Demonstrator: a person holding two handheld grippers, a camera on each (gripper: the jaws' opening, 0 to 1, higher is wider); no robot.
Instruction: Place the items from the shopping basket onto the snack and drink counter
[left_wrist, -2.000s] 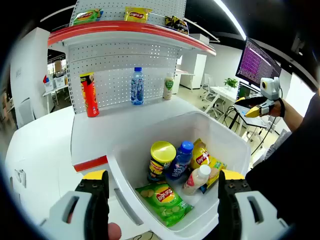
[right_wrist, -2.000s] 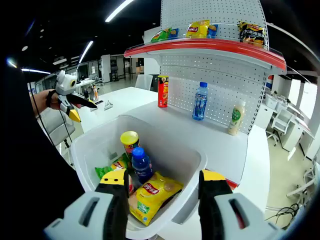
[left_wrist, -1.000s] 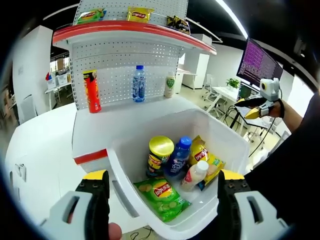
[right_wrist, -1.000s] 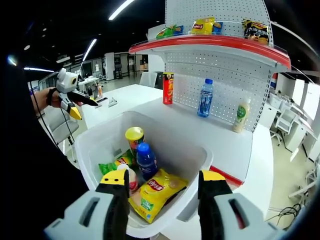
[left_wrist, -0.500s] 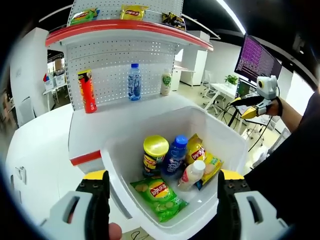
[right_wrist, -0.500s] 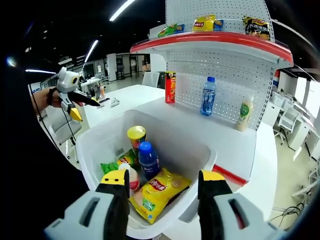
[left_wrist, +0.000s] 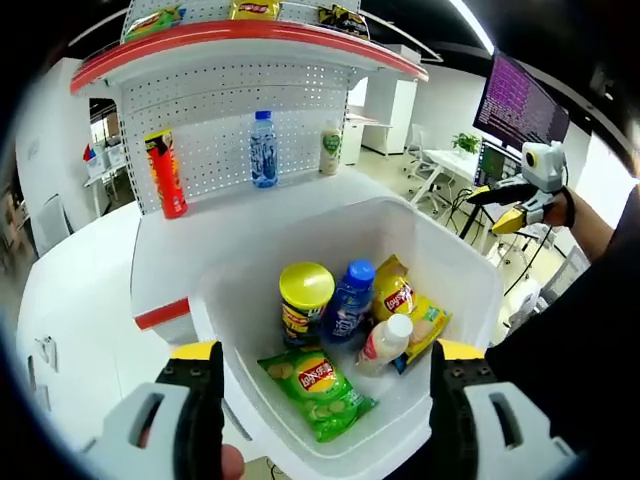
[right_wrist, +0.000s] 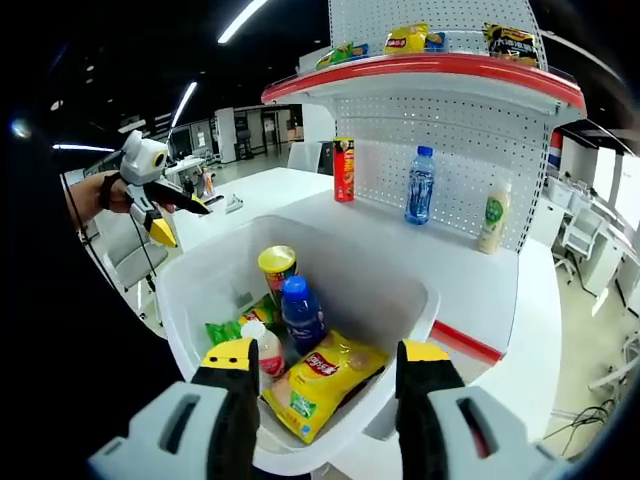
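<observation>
Left gripper view: full basket (left_wrist: 455, 265) on the white bench (left_wrist: 200, 240).
Both views have edged nearer over two seconds; nothing unloaded. Inside: green chip bag (left_wrist: 318, 388), yellow-lidded can (left_wrist: 303, 300), blue bottle (left_wrist: 349, 300), white bottle (left_wrist: 384, 342). Left hand-held gripper (left_wrist: 318, 372) and right hand-held gripper (right_wrist: 325, 372) hover released.

1. Open-plan office, dark ceiling with long strip lights (right_wrist: 243, 19).
2. Large monitor (left_wrist: 525, 102) lit purple, potted plant (left_wrist: 466, 142) below it.
3. White desks and office chairs (left_wrist: 428, 178) on a pale floor.
4. White cabinets (left_wrist: 391, 115) against the far wall.
</observation>
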